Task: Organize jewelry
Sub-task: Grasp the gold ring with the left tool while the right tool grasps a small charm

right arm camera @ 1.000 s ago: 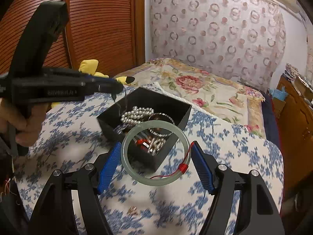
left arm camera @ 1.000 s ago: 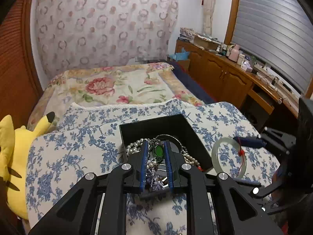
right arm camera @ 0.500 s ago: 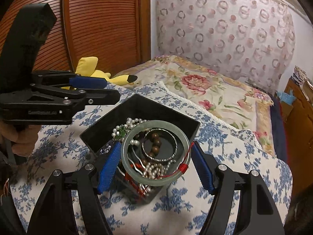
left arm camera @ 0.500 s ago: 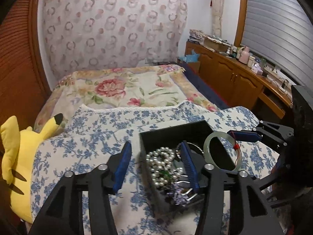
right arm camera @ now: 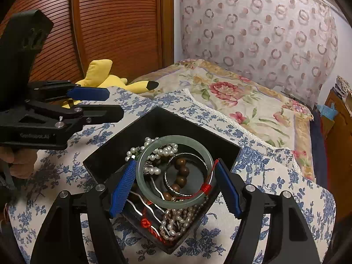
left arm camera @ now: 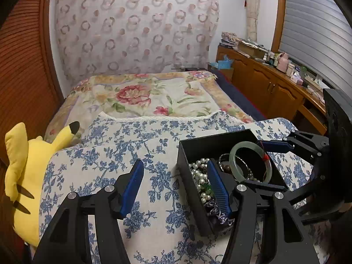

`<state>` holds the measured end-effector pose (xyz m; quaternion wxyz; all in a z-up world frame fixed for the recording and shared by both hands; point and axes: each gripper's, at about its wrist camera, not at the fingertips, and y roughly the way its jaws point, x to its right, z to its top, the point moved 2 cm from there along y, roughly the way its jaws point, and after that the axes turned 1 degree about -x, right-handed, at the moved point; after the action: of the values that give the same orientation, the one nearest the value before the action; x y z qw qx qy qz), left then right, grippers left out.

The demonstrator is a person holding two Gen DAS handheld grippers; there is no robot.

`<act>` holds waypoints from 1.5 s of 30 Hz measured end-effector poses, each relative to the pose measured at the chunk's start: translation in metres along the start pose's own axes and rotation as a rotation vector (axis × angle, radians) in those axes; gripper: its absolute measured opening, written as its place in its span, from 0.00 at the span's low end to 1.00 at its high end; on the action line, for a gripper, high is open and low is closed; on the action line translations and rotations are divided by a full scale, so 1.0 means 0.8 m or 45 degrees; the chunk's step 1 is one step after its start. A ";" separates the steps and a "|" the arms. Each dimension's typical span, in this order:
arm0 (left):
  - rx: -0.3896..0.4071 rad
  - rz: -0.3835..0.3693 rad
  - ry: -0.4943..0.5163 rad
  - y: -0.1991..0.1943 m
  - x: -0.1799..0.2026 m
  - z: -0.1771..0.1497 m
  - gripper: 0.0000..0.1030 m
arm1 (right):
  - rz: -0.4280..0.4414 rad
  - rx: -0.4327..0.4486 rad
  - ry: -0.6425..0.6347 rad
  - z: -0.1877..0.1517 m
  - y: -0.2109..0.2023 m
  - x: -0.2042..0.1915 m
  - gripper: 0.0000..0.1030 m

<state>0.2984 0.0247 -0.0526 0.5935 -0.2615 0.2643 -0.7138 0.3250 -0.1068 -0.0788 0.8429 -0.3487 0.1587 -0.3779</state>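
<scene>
A black jewelry box sits on a blue-flowered cloth; it also shows in the left wrist view. It holds pearl strands, a brown bead bracelet, a silver bangle and red cord. My right gripper is shut on a pale green jade bangle with a red thread, held over the box; the bangle also shows in the left wrist view. My left gripper is open and empty, its right finger over the box's left wall.
A yellow plush toy lies at the left edge of the cloth. A flowered bedspread lies beyond. Wooden cabinets with clutter stand at the right. A ribbed wooden door is at the left.
My left gripper opened, let a necklace go into the box and drew back to the left. My right gripper carried the jade bangle from beside the box to over it.
</scene>
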 end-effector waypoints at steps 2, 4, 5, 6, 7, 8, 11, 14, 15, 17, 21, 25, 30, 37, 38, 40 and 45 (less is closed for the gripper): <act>-0.002 0.003 -0.003 -0.002 0.001 -0.002 0.57 | -0.015 -0.001 -0.004 0.002 0.003 -0.003 0.73; 0.001 0.006 -0.006 -0.006 0.000 -0.006 0.60 | -0.020 0.001 -0.003 0.000 0.001 -0.002 0.73; 0.001 0.005 -0.008 -0.009 -0.001 -0.009 0.61 | -0.020 0.008 0.001 0.000 -0.001 -0.003 0.73; 0.001 0.003 -0.010 -0.010 -0.002 -0.012 0.61 | -0.018 0.016 0.004 0.001 -0.002 -0.003 0.73; -0.001 0.002 -0.012 -0.013 -0.002 -0.017 0.61 | -0.016 0.022 0.006 0.002 -0.006 -0.003 0.74; -0.004 0.002 -0.015 -0.016 -0.003 -0.021 0.61 | -0.019 0.028 0.008 0.001 -0.009 -0.003 0.76; -0.010 0.000 -0.019 -0.027 -0.003 -0.034 0.61 | -0.031 0.048 0.021 -0.003 -0.025 -0.002 0.76; -0.014 -0.016 -0.024 -0.038 0.000 -0.049 0.65 | -0.043 0.071 0.037 -0.017 -0.051 -0.004 0.76; -0.017 -0.022 -0.022 -0.040 0.000 -0.053 0.66 | -0.040 0.080 0.043 -0.023 -0.061 -0.007 0.74; -0.024 -0.031 -0.009 -0.047 0.006 -0.068 0.67 | -0.032 0.084 0.050 -0.038 -0.077 -0.012 0.69; -0.046 -0.057 0.007 -0.056 0.020 -0.094 0.67 | -0.031 0.053 0.073 -0.076 -0.098 -0.021 0.65; -0.087 -0.094 0.019 -0.059 0.033 -0.122 0.68 | -0.040 -0.020 0.075 -0.118 -0.101 -0.035 0.58; -0.134 -0.115 0.044 -0.058 0.043 -0.146 0.69 | 0.013 -0.116 0.084 -0.151 -0.087 -0.049 0.38; -0.185 -0.123 0.091 -0.057 0.056 -0.163 0.73 | 0.011 -0.160 0.083 -0.159 -0.072 -0.057 0.25; -0.188 -0.126 0.094 -0.056 0.057 -0.164 0.73 | 0.000 -0.162 0.076 -0.158 -0.072 -0.057 0.16; -0.194 -0.132 0.103 -0.054 0.062 -0.165 0.73 | -0.006 -0.161 0.060 -0.160 -0.073 -0.058 0.16; -0.207 -0.154 0.125 -0.050 0.074 -0.166 0.73 | -0.001 -0.154 0.073 -0.163 -0.076 -0.053 0.16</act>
<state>0.1693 -0.0188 -0.1175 0.5126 -0.2889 0.3339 -0.7364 0.1957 -0.1646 -0.1279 0.8153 -0.3881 0.2050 -0.3776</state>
